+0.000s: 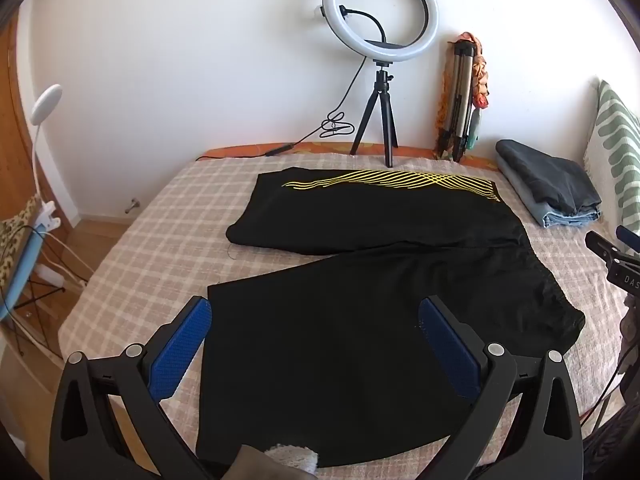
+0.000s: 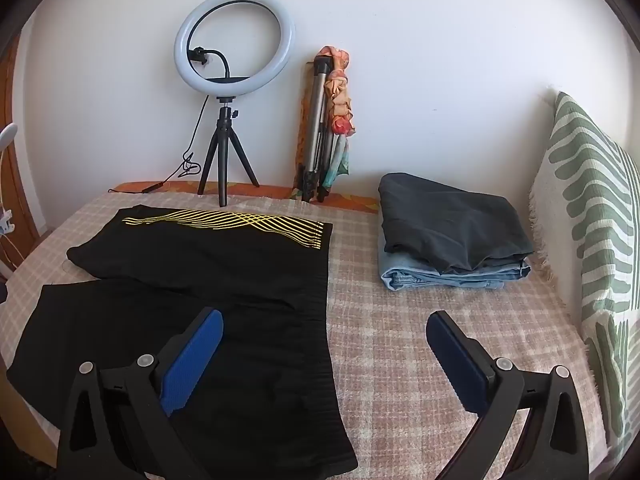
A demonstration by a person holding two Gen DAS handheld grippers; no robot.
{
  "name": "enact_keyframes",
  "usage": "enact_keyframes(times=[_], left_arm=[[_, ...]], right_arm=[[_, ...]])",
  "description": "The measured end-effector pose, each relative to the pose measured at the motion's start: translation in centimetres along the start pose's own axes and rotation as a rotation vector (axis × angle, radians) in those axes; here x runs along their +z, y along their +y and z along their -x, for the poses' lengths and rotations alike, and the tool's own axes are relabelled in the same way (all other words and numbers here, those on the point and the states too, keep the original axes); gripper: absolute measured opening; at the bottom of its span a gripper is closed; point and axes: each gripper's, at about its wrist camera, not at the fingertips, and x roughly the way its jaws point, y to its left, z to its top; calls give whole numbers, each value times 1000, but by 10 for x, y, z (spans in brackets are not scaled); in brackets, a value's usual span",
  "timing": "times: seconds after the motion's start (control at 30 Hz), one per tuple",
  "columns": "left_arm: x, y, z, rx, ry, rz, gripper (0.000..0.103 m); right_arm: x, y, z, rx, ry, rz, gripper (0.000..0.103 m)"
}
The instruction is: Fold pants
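Note:
Black pants (image 1: 340,320) with yellow wavy lines on the far leg lie spread flat on the checked bed cover (image 1: 160,232), legs to the left, waistband to the right. They also show in the right wrist view (image 2: 200,288). My left gripper (image 1: 316,320) is open and empty, hovering above the near leg. My right gripper (image 2: 324,336) is open and empty, above the waistband edge, its left finger over the pants and its right finger over the bare cover. The right gripper's tip shows at the left wrist view's right edge (image 1: 608,252).
A stack of folded clothes (image 2: 452,232), dark grey on denim, lies at the back right. A ring light on a tripod (image 2: 232,92) and a folded tripod (image 2: 320,128) stand against the wall. A green-patterned cushion (image 2: 592,216) is at the right. The bed's left edge drops to the floor (image 1: 92,240).

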Motion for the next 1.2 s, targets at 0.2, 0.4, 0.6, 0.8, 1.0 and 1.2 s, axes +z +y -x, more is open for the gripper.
enact_keyframes(times=[0.2, 0.4, 0.6, 0.8, 1.0, 1.2], left_arm=[[4, 8, 4, 18, -27, 8, 103], [8, 3, 10, 27, -44, 2, 103], [7, 1, 10, 26, -46, -1, 103], [5, 1, 12, 34, -54, 3, 103], [6, 2, 11, 38, -55, 7, 103], [6, 1, 11, 36, -56, 4, 103]], right_arm=[[1, 0, -2, 8, 3, -4, 103], [-3, 2, -3, 10, 1, -4, 103], [1, -2, -2, 10, 6, -13, 103], [2, -3, -2, 10, 7, -15, 103], [2, -3, -2, 14, 11, -14, 103], [3, -3, -1, 14, 11, -13, 103]])
